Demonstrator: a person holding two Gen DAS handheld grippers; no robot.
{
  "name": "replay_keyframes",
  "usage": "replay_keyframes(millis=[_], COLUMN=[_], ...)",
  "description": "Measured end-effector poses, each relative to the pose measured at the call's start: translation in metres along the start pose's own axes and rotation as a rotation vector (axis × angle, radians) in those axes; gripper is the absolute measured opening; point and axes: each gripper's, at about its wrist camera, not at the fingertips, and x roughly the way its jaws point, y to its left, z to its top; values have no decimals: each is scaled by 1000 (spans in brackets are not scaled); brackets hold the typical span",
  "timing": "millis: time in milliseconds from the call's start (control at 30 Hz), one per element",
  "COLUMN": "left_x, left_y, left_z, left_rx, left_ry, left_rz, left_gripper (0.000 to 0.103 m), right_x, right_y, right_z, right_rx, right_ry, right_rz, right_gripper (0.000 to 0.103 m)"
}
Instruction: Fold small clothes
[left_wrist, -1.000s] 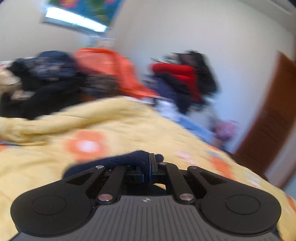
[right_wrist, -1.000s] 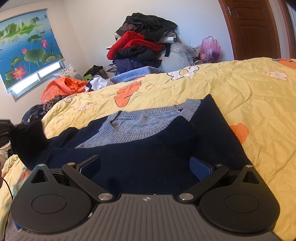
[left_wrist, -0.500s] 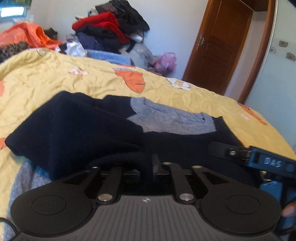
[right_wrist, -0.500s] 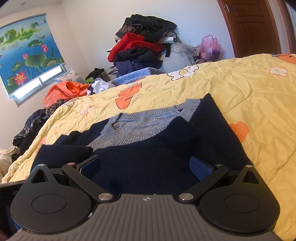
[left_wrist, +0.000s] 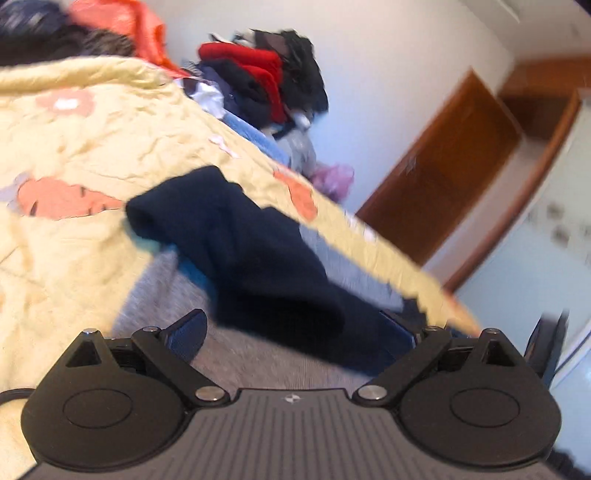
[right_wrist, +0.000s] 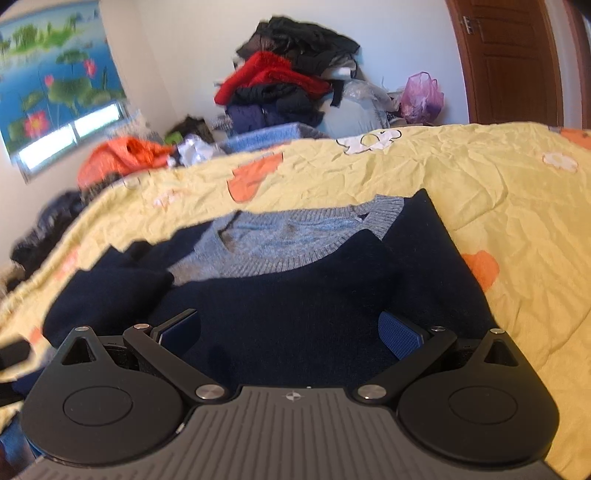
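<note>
A small navy sweater (right_wrist: 303, 317) with a grey ribbed collar (right_wrist: 295, 240) lies flat on the yellow bedspread (right_wrist: 498, 206). One navy sleeve (right_wrist: 110, 295) is folded in over its left side. My right gripper (right_wrist: 291, 332) hovers open just above the sweater's body, nothing between its blue pads (right_wrist: 400, 334). In the blurred, tilted left wrist view, the folded navy sleeve (left_wrist: 251, 258) rests across the sweater's grey part (left_wrist: 166, 302). My left gripper (left_wrist: 291, 332) stands open right behind it, holding nothing.
A tall heap of red, black and navy clothes (right_wrist: 291, 85) is piled beyond the bed's far edge, with a purple plastic bag (right_wrist: 423, 96) and a brown door (right_wrist: 509, 62) to the right. Orange cloth (right_wrist: 125, 155) and dark garments lie at the left under a window.
My left gripper carried the navy sleeve over the sweater, then opened and let it go. The sleeve now lies folded across the garment. The right gripper stayed open and almost still.
</note>
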Motion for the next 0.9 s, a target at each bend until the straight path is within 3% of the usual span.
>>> replay_keyframes(millis=[67,167,267,367,533,600,767,900], left_x=[-2,-9,-13,-16,-23,-23,-22,-22], left_y=[13,33,40,41,51,50,49,50], left_z=[3,8,10,11,13,13,12,12], left_rx=[-85,-202,-245,-253,-289,-279,-269,-268], left_ry=[-26,-66,-110,-129,-173,-165,-158,-158], left_rz=[-12,-37,-33,-6,8,15,20,21], left_gripper=[99,99,99,99,99,99,99,99], right_x=[-4,-12,-9,1,14,16,10,3], right_y=[12,42,97,147,193,194,164,160], right_z=[5,11,6,-12,-32,-32,-14,-20], right_rx=[24,14,-228,-503,-816,-832,-614,-643], right_ry=[8,-27,-27,-37,-18,-7,4,-8], right_rz=[-20,94,131,131,88,69,63,87], right_gripper=[99,98,97,87,84,83,83,83])
